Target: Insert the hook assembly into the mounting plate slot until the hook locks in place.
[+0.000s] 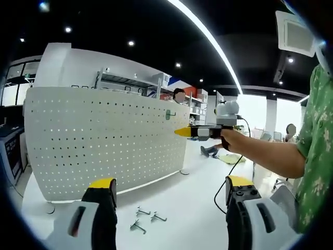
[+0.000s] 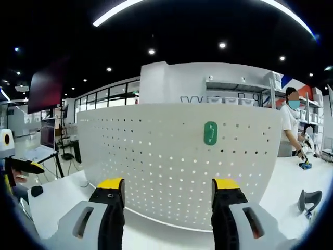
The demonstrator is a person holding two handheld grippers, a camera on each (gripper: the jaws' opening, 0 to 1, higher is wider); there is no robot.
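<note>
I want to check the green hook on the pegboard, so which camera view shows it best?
The right gripper view: the green hook sits near the middle, facing the camera on the pegboard, its oval shape clear. In the left gripper view the hook is a tiny green spot near the board's right end, seen at a slant.

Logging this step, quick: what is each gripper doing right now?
Left gripper: open, holding nothing.
Right gripper: open, holding nothing, facing the white pegboard.
</note>
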